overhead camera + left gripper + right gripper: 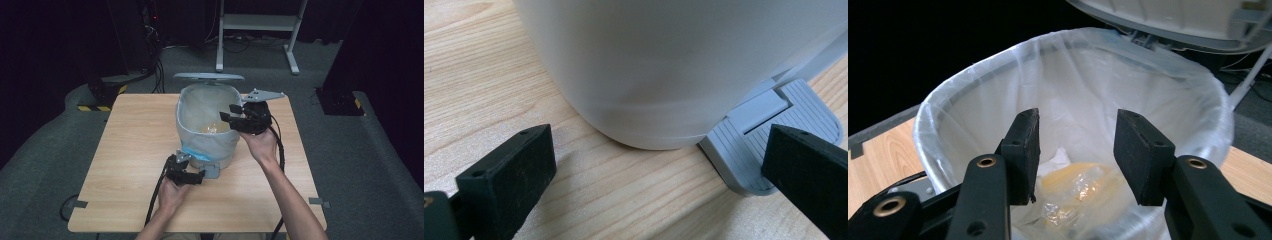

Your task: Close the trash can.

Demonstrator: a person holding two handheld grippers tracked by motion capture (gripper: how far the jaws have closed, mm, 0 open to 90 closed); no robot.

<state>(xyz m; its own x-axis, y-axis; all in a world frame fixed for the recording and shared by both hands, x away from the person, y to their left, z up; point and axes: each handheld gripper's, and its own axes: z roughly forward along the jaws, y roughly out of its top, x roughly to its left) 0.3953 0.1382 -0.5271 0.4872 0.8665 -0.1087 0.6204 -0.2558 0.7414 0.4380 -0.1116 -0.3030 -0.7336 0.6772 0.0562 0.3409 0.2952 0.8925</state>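
Note:
A white pedal bin (207, 132) with a thin plastic liner (998, 65) stands mid-table, its lid (208, 77) tipped up at the back. My left gripper (192, 175) sits low at the bin's front, jaws open, with one jaw resting over the grey ribbed pedal (749, 145) and the other on the wood beside the bin wall (674, 65). Over the bin's right rim hovers my right gripper (231, 114), open, with nothing between its jaws (1077, 145). Below it, a crumpled clear and yellow wrapper (1073, 192) lies at the bottom of the liner.
The wooden table (130, 150) has bare room left of the bin and along its front edge. Beyond the table, on the grey floor, stand a white frame stand (260, 30) and dark equipment with cables (150, 35).

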